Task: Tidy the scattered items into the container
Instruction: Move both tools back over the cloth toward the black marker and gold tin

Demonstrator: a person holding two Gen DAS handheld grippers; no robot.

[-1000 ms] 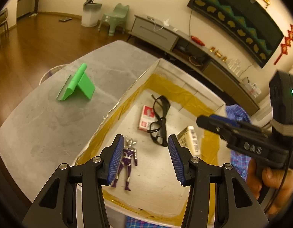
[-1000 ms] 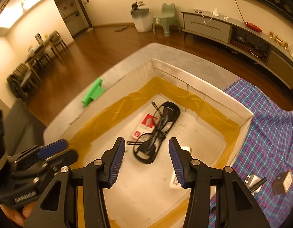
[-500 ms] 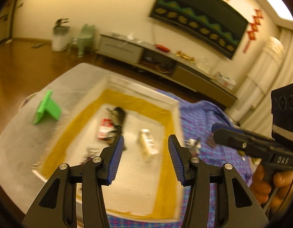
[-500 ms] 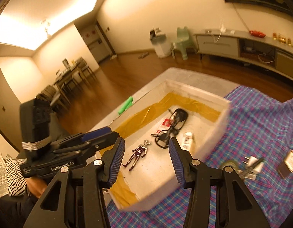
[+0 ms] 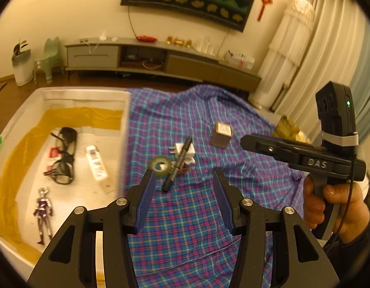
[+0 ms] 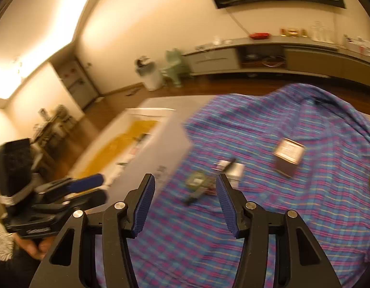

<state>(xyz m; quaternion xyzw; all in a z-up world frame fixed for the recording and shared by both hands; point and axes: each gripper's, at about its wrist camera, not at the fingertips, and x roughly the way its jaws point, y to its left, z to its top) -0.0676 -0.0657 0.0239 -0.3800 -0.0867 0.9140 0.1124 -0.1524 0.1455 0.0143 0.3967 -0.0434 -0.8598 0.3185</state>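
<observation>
**Your rig: black frames, blue pads**

Your left tongs [image 5: 183, 200] are black plastic, each arm a hollow triangular frame with round silver screws at the joints. The fingers [image 5: 146, 201] carry ribbed blue pads. Your right tongs [image 6: 185, 202] match them: same black frames, silver screws, blue ribbing.

From the left camera, your right unit shows a black body lettered "DAS" in grey, a black camera block on top with a green light, strapped on with grey tape, and a thin black cable running down past your hand [image 5: 338, 206]. Your sleeve there is dark.
</observation>
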